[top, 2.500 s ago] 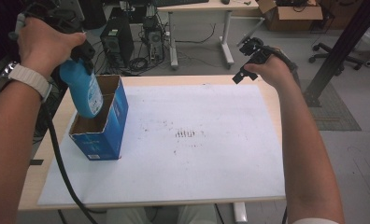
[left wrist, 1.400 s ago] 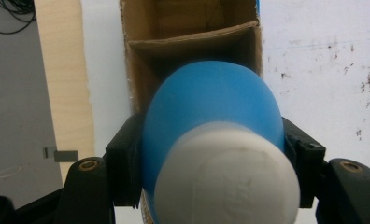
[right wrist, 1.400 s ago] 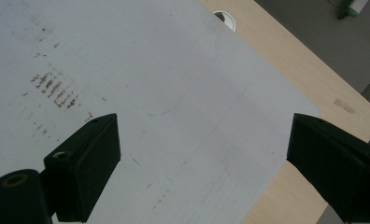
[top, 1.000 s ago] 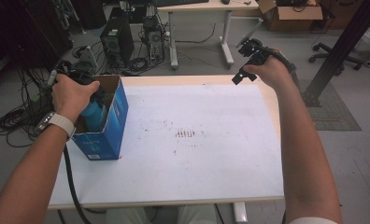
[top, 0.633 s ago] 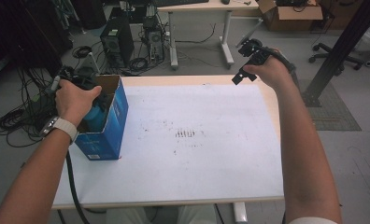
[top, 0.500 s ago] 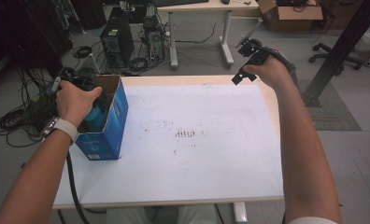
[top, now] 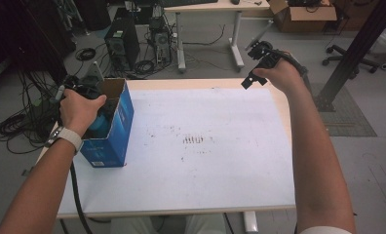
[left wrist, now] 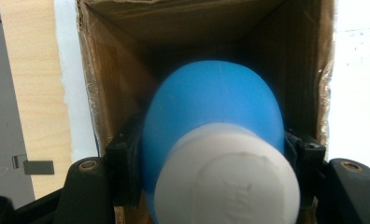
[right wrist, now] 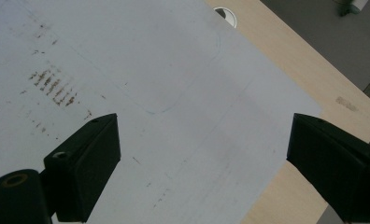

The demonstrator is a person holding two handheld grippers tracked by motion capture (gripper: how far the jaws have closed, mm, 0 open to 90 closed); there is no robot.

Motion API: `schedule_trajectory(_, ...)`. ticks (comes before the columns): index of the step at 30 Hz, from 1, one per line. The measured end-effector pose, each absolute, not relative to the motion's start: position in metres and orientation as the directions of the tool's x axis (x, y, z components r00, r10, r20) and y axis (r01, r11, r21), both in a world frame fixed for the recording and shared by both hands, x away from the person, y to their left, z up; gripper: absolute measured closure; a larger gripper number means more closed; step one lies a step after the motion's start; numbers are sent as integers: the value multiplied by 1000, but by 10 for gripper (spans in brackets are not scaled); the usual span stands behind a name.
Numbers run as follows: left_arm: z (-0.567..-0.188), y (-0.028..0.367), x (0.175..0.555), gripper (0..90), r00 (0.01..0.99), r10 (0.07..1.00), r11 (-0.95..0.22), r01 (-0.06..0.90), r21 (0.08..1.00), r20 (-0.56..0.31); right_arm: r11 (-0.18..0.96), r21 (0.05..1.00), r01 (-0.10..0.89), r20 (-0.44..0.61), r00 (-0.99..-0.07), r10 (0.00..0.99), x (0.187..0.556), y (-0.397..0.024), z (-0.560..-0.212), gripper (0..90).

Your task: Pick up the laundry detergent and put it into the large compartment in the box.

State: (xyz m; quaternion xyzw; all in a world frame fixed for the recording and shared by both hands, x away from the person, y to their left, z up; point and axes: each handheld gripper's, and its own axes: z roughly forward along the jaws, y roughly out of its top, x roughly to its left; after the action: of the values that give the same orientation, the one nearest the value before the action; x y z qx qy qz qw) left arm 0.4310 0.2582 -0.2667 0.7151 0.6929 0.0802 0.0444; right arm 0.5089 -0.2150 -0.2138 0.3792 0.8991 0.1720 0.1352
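The left gripper [left wrist: 211, 163] is down inside the open top of a blue cardboard box [top: 114, 131], and its two black jaws are clamped on either side of a blue bottle [left wrist: 213, 121] with a white cap [left wrist: 227, 182]. In the left gripper view the cap points straight at the camera and the bottle's round blue body goes down into the brown inside of the box, so the bottle is mostly in there already. From the high view you can just see a bit of blue under the left hand [top: 80, 108], which sits over the box opening; a white watch band is on that wrist.

The box stands upright at the left edge of the worktop [top: 205, 195], towards the far left corner, on the white sheet that covers most of the wood. Light wood strip shows along the edges.

The right gripper [top: 259, 66] is held up in the air over the far right corner, well apart from the box. Its jaws are spread wide with nothing between them; the right gripper view just looks down on the white sheet, some brownish smudge marks [right wrist: 52, 86] and the rounded wooden corner.

Behind the worktop there are computer towers [top: 120, 44] and cables on the floor.
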Motion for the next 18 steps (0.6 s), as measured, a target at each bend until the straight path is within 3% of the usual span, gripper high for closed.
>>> schedule_trajectory(18, -277, 263, 434, 371, 17, 999, -23, 987, 158, 37, 657, 403, 637, -114, -677, 727, 511, -213, -217, 95)
